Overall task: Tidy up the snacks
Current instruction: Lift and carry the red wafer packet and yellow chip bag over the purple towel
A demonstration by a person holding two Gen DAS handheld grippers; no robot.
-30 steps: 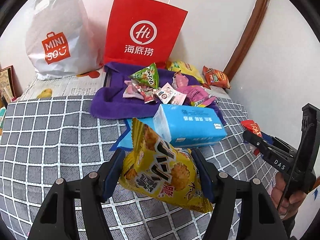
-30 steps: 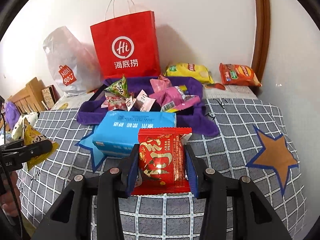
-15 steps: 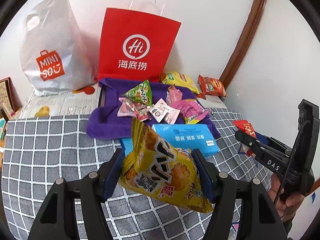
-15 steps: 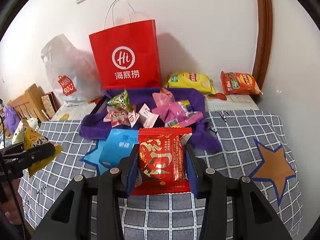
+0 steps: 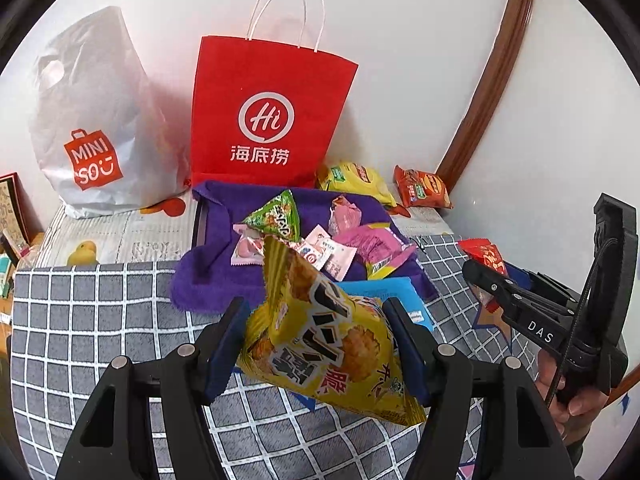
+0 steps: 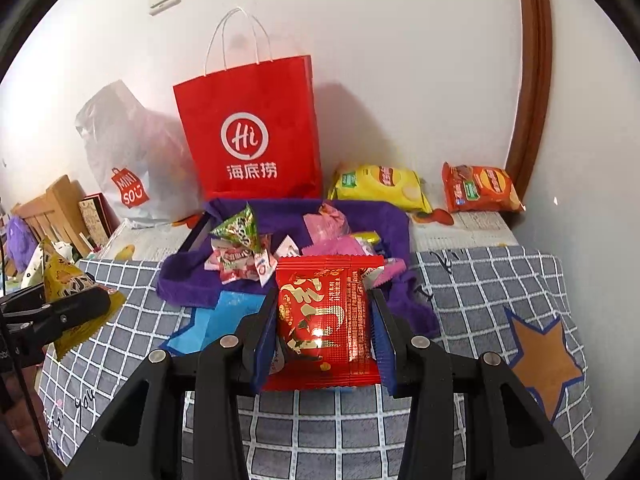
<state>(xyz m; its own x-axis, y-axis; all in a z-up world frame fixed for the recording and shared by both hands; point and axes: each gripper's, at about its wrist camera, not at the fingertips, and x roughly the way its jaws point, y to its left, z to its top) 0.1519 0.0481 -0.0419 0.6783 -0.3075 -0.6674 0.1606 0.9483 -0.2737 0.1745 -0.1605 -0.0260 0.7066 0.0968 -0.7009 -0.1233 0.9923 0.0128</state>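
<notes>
My left gripper point(image 5: 316, 344) is shut on a yellow snack bag point(image 5: 324, 340) and holds it above the checked bedspread point(image 5: 100, 320). My right gripper point(image 6: 325, 332) is shut on a red snack packet point(image 6: 326, 316), also lifted; it shows at the right of the left wrist view point(image 5: 486, 256). Several small snack packets, among them a green one point(image 5: 276, 216) and pink ones point(image 5: 372, 240), lie on a purple towel point(image 5: 216, 264). A red paper bag point(image 5: 264, 120) stands behind the towel against the wall. A blue tissue pack point(image 5: 384, 288) lies in front of the towel, mostly hidden.
A white Miniso plastic bag point(image 5: 92, 128) stands left of the red bag. A yellow chip bag point(image 6: 380, 184) and an orange chip bag point(image 6: 480, 188) lie by the wall at the back right. A brown door frame point(image 6: 528, 80) rises at the right. Wooden furniture point(image 6: 52, 208) sits far left.
Both grippers have risen and drawn back from the towel with their snacks still held. The blue tissue pack has dropped low in both views.
</notes>
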